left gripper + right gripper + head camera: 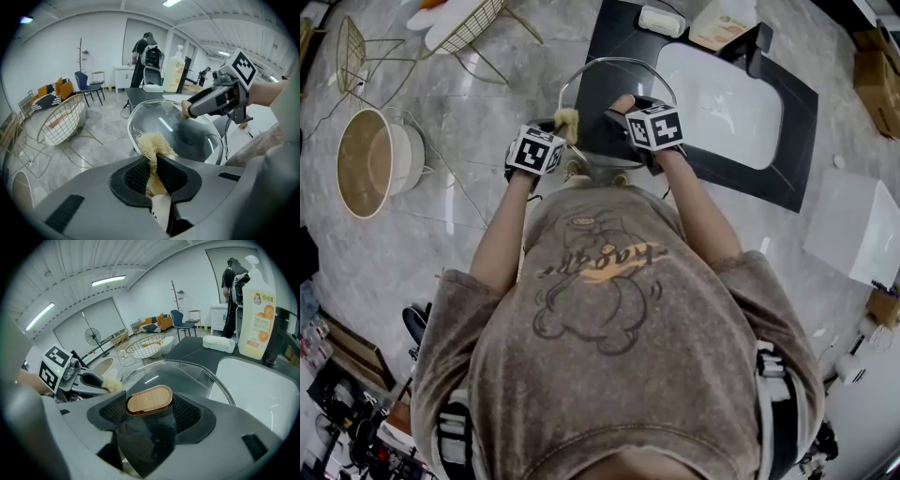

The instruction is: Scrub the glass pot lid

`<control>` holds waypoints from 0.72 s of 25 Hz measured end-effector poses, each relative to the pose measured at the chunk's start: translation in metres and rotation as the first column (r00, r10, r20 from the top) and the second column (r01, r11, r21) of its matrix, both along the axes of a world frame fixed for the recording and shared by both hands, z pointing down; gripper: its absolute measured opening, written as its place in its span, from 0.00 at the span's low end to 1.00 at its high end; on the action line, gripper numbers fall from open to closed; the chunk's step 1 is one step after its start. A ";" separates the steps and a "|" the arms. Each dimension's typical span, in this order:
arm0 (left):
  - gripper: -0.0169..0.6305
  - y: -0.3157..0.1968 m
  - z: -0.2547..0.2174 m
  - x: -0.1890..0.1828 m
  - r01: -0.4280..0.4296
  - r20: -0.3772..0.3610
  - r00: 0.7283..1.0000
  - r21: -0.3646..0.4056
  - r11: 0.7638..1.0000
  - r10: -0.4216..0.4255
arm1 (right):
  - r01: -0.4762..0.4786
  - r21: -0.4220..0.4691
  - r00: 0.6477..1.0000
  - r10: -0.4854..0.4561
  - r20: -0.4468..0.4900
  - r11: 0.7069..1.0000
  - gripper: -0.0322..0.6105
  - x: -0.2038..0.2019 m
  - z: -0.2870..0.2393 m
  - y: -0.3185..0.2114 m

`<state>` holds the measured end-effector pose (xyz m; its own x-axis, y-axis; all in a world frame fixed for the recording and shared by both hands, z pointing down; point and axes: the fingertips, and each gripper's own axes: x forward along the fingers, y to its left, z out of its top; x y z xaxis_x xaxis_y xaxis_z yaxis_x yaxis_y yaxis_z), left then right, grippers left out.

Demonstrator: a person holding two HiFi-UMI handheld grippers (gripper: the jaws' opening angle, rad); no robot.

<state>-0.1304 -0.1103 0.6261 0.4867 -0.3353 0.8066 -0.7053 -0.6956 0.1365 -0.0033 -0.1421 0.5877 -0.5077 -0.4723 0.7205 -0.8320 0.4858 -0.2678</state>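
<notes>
The glass pot lid [187, 131], clear with a metal rim, stands tilted just ahead of both sets of fingers. Its wood-topped knob [149, 398] is clamped between the wide-set jaws of the right gripper [149, 405]. The left gripper [152, 171] pinches a pale fibrous scrubber [152, 143], whose tuft meets the lid's rim. Beyond the right fingers lie a white sink [253, 380] and a dish-soap bottle [256, 310].
</notes>
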 end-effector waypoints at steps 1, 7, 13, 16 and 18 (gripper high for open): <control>0.10 -0.003 0.001 -0.002 0.012 -0.004 1.000 -0.009 1.000 -0.012 | 0.001 -0.002 1.000 -0.001 0.000 1.000 0.54 0.000 0.000 0.000; 0.10 -0.024 0.003 -0.009 0.124 -0.041 0.991 -0.081 0.989 -0.128 | 0.003 -0.007 1.000 -0.003 -0.004 1.000 0.54 -0.001 -0.001 0.000; 0.10 -0.054 0.001 -0.012 0.196 -0.025 0.979 -0.139 0.971 -0.201 | 0.005 -0.013 1.000 -0.005 -0.014 1.000 0.54 -0.002 -0.001 -0.001; 0.10 -0.071 0.000 -0.010 0.211 -0.036 0.975 -0.172 0.962 -0.220 | 0.011 -0.014 1.000 -0.012 -0.013 1.000 0.54 -0.004 -0.001 -0.002; 0.10 -0.081 0.000 -0.008 0.214 -0.048 0.973 -0.188 0.959 -0.227 | 0.011 -0.013 1.000 -0.011 -0.010 1.000 0.54 -0.005 -0.002 -0.002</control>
<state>-0.1382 -0.1910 0.6265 0.4736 -0.2924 0.8308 -0.8228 -0.4833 0.2990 -0.0080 -0.1442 0.5860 -0.5052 -0.4578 0.7316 -0.8296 0.4912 -0.2655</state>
